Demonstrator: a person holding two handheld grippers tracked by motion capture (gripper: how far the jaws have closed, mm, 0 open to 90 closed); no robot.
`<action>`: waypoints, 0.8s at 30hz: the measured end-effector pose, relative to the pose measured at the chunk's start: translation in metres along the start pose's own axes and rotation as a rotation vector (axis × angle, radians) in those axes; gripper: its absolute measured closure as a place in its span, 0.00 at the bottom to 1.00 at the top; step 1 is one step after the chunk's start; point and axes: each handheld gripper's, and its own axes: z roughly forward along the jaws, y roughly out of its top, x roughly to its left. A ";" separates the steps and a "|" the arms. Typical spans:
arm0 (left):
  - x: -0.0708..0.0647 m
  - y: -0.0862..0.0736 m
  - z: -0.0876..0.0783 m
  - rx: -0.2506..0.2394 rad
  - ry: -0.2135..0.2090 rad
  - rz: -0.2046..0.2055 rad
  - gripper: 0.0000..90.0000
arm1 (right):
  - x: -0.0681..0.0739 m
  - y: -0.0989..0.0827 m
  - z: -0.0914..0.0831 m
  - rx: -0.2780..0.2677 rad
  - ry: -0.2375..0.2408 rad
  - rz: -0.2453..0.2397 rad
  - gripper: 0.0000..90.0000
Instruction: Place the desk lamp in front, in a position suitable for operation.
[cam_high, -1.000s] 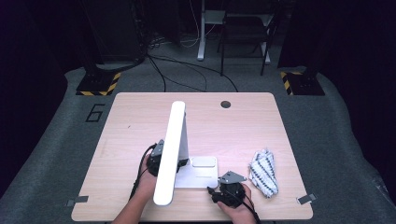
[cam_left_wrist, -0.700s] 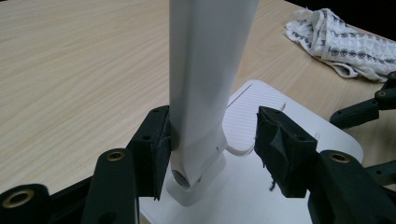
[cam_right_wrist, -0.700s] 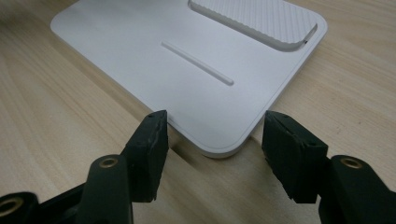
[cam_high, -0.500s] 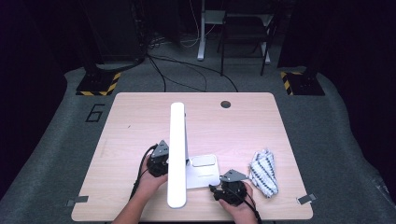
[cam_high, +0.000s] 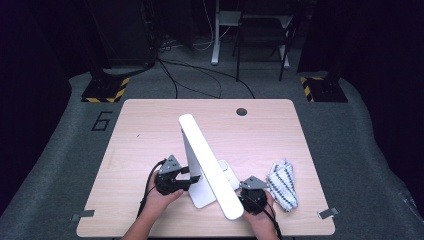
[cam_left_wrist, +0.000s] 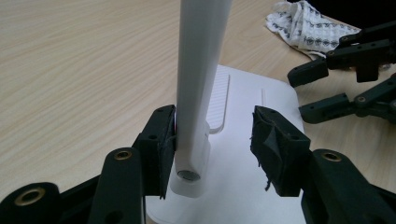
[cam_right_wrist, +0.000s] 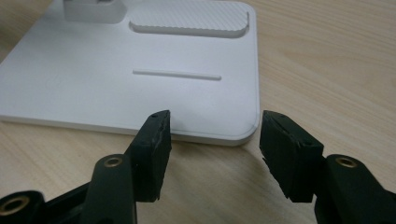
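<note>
**Left claw closing around the lamp's upright; right claw waits at the base corner**

A white desk lamp stands near the front middle of the wooden table. Its flat base rests on the tabletop, and its long head bar runs from far-left to near-right, overhanging the near edge of the base. The left gripper sits just left of the lamp, its jaws straddling the upright arm close to the hinge. They have just been closing: the left pad touches the arm, the right pad stands apart, so there is no grip yet. The right gripper is at the base's near-right corner, its jaws half-wide and holding nothing, the corner ahead of them. A patterned cloth lies just right of it. The left hand is nearer the arm, which rises between its pads, so a squeeze should clamp it.
</note>
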 end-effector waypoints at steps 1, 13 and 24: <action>-0.001 0.000 -0.001 -0.002 0.000 0.004 0.56 | -0.002 0.001 0.001 0.002 -0.006 -0.009 0.48; -0.012 -0.010 -0.015 -0.007 -0.039 -0.018 0.55 | -0.014 0.004 0.007 -0.005 0.022 0.063 0.47; -0.015 -0.013 -0.016 0.010 -0.044 0.000 0.54 | -0.005 0.005 0.009 -0.014 0.116 0.114 0.41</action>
